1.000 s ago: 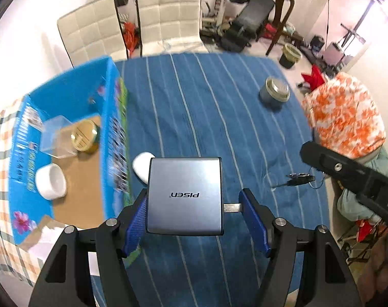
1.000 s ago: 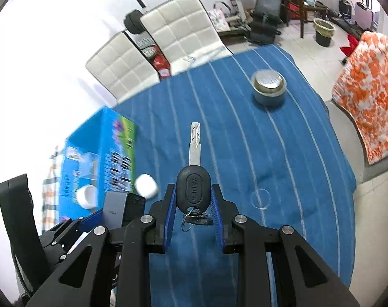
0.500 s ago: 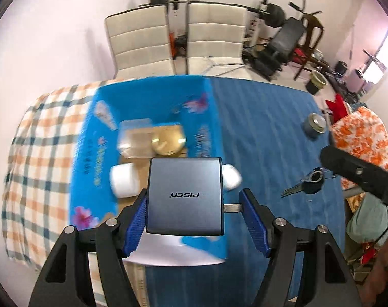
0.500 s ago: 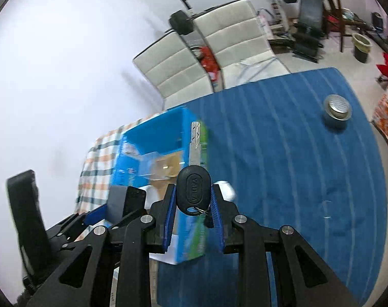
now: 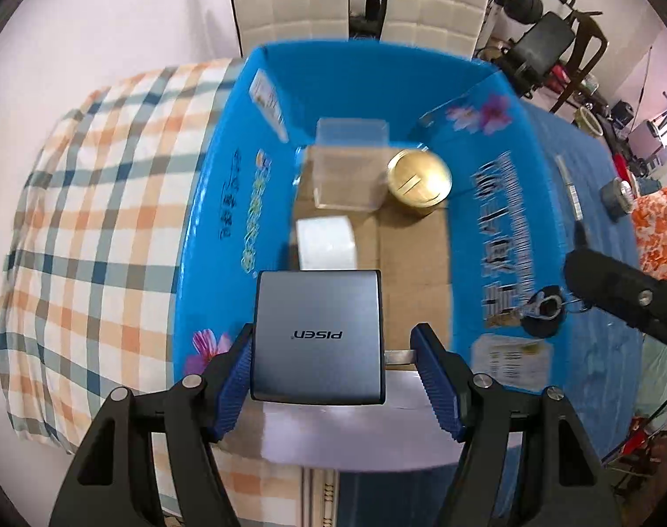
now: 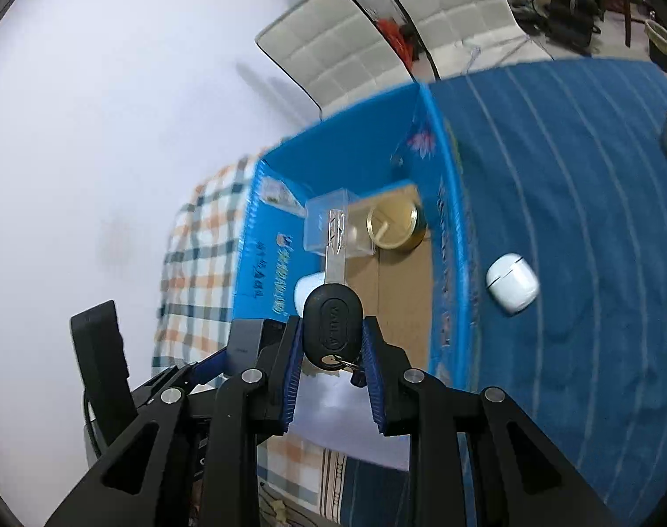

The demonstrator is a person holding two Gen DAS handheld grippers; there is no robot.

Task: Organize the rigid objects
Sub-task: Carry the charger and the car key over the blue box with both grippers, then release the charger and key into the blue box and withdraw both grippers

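My left gripper (image 5: 333,366) is shut on a grey PISEN charger (image 5: 318,336) by its plug prongs and holds it above the near end of the open blue box (image 5: 210,202). My right gripper (image 6: 332,351) is shut on a black-headed key (image 6: 332,320) with its blade pointing forward over the same box (image 6: 452,237). Inside the box lie a clear plastic case (image 5: 349,171), a gold round tin (image 5: 419,178) and a white bowl (image 5: 325,241). The key and right gripper also show at the right of the left wrist view (image 5: 542,307).
A white earbud case (image 6: 511,283) lies on the blue striped cloth (image 6: 575,219) right of the box. A small metal tin (image 5: 617,197) stands farther right. A checked cloth (image 5: 92,219) covers the table left of the box. Two white chairs (image 5: 355,0) stand behind.
Both grippers have swung left from over the blue cloth to above the box, still holding the charger and the key. The box now fills the middle of both views.
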